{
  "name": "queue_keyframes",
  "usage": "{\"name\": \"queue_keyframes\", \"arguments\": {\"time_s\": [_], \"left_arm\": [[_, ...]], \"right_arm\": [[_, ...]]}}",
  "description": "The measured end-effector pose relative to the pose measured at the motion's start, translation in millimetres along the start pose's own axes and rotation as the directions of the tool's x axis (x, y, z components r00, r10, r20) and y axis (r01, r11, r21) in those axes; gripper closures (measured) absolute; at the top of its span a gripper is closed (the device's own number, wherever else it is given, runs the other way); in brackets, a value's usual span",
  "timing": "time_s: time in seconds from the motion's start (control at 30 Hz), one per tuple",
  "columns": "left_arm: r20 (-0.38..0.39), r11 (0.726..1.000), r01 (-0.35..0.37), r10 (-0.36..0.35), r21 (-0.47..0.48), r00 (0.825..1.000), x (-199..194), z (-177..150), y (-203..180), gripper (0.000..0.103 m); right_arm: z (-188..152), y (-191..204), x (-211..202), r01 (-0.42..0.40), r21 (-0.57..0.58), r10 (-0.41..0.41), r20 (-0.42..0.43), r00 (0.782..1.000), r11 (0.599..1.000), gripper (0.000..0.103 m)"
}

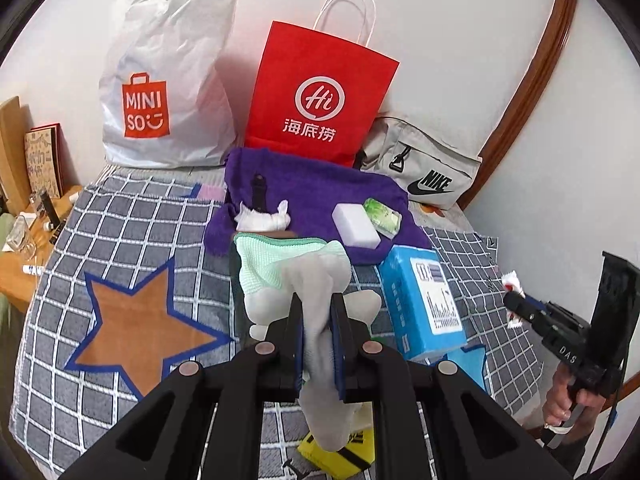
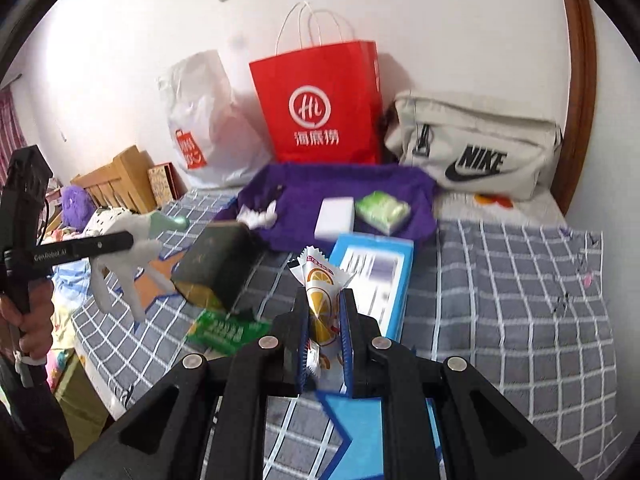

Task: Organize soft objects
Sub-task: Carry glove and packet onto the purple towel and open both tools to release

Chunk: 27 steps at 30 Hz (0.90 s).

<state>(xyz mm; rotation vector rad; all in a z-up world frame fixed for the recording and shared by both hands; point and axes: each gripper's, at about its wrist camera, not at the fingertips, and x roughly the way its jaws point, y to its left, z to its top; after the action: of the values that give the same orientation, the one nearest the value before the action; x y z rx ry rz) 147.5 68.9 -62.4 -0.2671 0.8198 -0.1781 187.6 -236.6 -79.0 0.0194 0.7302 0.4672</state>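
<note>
My left gripper [image 1: 317, 312] is shut on a white work glove with a mint green cuff [image 1: 292, 268], held above the checked bedspread; it also shows at the left of the right wrist view [image 2: 128, 256]. My right gripper [image 2: 324, 308] is shut on a white snack packet with an orange-slice print [image 2: 320, 292]. A purple towel [image 1: 316, 192] lies ahead on the bed, carrying a white sponge block [image 1: 356, 224], a green tissue pack [image 1: 382, 216] and a crumpled white cloth [image 1: 262, 218].
A blue tissue box [image 1: 420, 300] lies right of the glove. A dark box [image 2: 220, 264], a green packet [image 2: 224, 332] and a yellow item [image 1: 340, 452] lie on the bed. A MINISO bag [image 1: 168, 80], red paper bag [image 1: 320, 92] and Nike bag [image 1: 424, 168] line the wall.
</note>
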Motion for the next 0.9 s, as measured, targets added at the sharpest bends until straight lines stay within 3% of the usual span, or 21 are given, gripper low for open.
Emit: {"name": "queue_keyframes", "arguments": {"time_s": [0.4,0.9], "left_arm": [[0.009,1.0,-0.024,0.024,0.013,1.0,17,42,-5,0.091],[0.015,0.997,-0.054,0.053,0.048,0.998,64,121,-8,0.091]], "right_arm": [[58,-13,22,0.006,0.008,-0.006,0.026,1.0,1.0,0.089],[136,-31,74,-0.002,-0.011,0.002,0.073,0.997,1.0,0.088]]}}
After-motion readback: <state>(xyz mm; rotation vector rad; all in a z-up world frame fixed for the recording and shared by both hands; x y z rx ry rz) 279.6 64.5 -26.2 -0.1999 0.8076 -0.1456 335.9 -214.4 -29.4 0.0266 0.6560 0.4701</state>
